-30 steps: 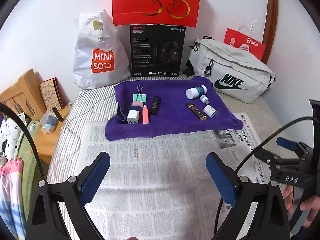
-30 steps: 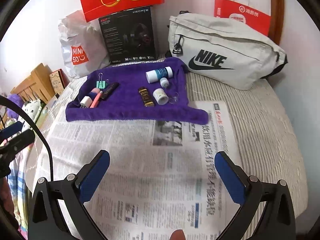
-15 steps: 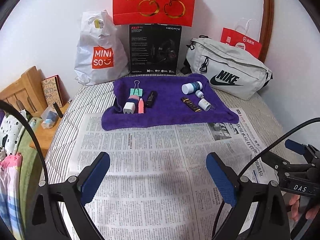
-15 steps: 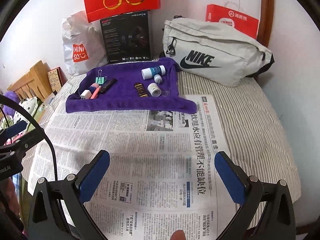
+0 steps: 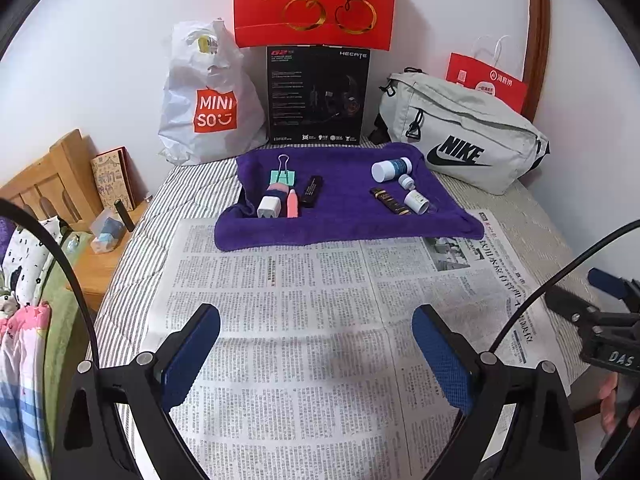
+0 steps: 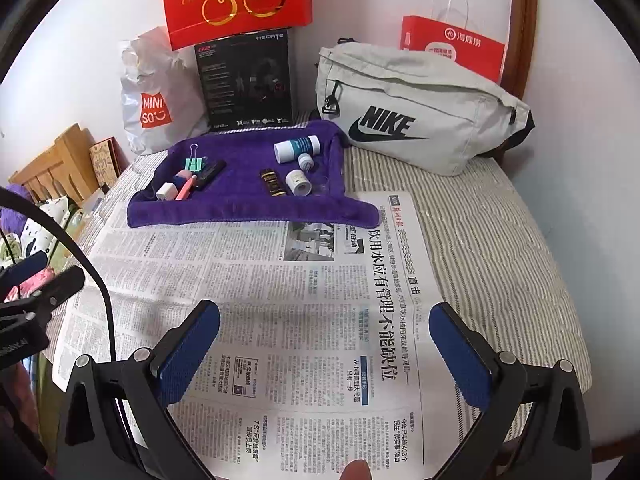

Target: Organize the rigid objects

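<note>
A purple towel (image 5: 344, 220) (image 6: 240, 210) lies at the far end of the bed and holds small items. On its left are a green binder clip (image 5: 283, 176), a white charger (image 5: 269, 207), a pink tube (image 5: 293, 205) and a black stick (image 5: 311, 191). On its right are a white and blue bottle (image 5: 390, 169) (image 6: 297, 147), a small vial (image 5: 407, 181), a dark brown tube (image 5: 389, 201) and a white jar (image 5: 416, 201) (image 6: 298, 182). My left gripper (image 5: 316, 344) and my right gripper (image 6: 324, 344) are both open and empty, low over the newspaper (image 5: 320, 320), well short of the towel.
Behind the towel stand a white Miniso bag (image 5: 208, 96), a black box (image 5: 318, 96), a red cherry bag (image 5: 316, 0) and a grey Nike bag (image 5: 460, 136). A wooden bedside stand (image 5: 96, 264) is at the left. The striped bed edge (image 6: 540, 280) runs along the right.
Both grippers have drawn back from the towel and risen, so the towel and bags look smaller and farther. Both stay open and empty.
</note>
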`<state>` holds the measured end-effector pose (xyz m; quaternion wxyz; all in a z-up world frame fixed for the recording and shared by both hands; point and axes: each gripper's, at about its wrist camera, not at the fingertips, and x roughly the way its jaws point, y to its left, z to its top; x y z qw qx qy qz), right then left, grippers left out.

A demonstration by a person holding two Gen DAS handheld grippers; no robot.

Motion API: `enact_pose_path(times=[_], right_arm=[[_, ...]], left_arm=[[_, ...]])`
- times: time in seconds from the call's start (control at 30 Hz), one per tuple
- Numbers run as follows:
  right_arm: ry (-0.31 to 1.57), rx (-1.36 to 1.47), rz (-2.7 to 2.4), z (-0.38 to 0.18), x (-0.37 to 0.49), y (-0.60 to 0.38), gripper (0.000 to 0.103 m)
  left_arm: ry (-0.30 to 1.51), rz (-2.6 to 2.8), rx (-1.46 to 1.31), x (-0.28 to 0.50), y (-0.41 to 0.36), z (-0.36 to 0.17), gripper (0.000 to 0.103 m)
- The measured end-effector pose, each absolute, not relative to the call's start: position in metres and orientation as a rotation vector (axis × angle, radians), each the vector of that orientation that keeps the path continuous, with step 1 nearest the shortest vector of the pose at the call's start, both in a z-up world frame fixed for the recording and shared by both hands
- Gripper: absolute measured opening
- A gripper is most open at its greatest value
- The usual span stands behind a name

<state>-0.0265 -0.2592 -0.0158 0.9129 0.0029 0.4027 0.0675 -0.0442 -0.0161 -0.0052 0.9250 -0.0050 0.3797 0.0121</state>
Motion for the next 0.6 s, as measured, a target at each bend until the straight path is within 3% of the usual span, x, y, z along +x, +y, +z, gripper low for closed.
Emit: enact_pose_path(times=[0.6], right_arm=[[0.821, -0.011, 0.143, -0.0113, -0.0357, -0.2531, 0.103]], left_arm=[[0.799, 0.031, -0.003, -0.0503, -0.0132, -0.0091, 0.098]])
